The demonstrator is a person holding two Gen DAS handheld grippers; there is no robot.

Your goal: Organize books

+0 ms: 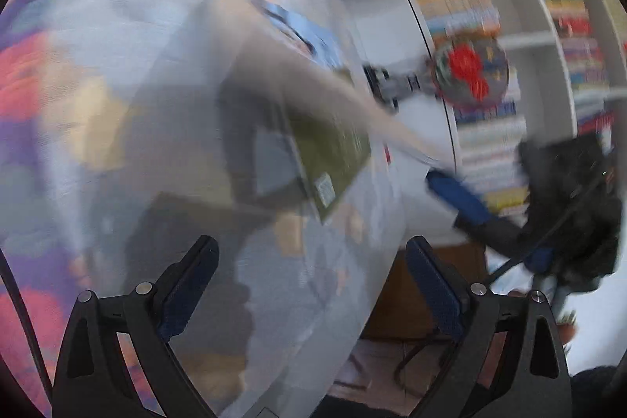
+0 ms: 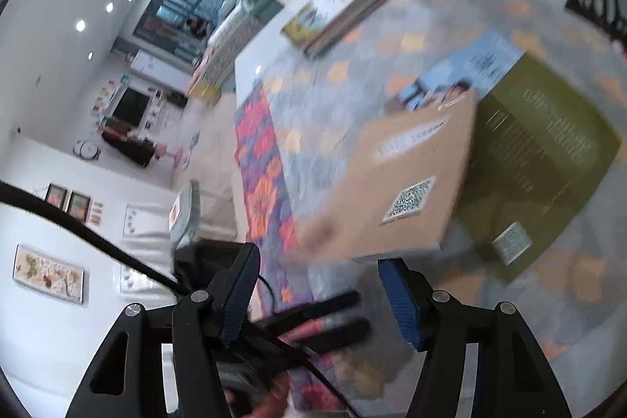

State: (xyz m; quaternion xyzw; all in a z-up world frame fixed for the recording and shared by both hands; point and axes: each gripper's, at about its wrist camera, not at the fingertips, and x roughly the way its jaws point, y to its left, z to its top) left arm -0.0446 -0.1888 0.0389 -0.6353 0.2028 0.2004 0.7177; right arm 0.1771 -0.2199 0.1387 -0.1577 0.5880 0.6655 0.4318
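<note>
- Three books lying together on the table (image 2: 313,96), which has a clear sheet over a cloth with orange spots.
- Tan book (image 2: 395,179) on top, tilted, with a square code sticker on its cover; near edge sticking out toward the right gripper (image 2: 317,294).
- Green book (image 2: 548,151) under it on the right, flat, with a small white label near one corner.
- Light blue book (image 2: 474,65) peeking out behind the tan one.
- Another small pile of books (image 2: 337,14) lying flat farther back on the table, well apart from these three.
- Right tongs apart, with nothing between the pads; tan book's edge just beyond the tips, not pinched.
- Left gripper (image 1: 313,285) also spread wide, nothing held, hanging over the table edge.
- From the left wrist view, very blurry: tan book (image 1: 298,85) raised over the green book (image 1: 333,159), and full shelves (image 1: 548,38) of books behind.
- Probably stiff covers and thin bodies, so light enough for one pinch, but likely to droop or swing if held by one corner.
- Covers look smooth, maybe a bit slippery on the clear sheet.
- Best spot to grab, most likely: the middle of the tan book's near edge, pads on front and back covers.
- Risk of dragging the green book along underneath.
</note>
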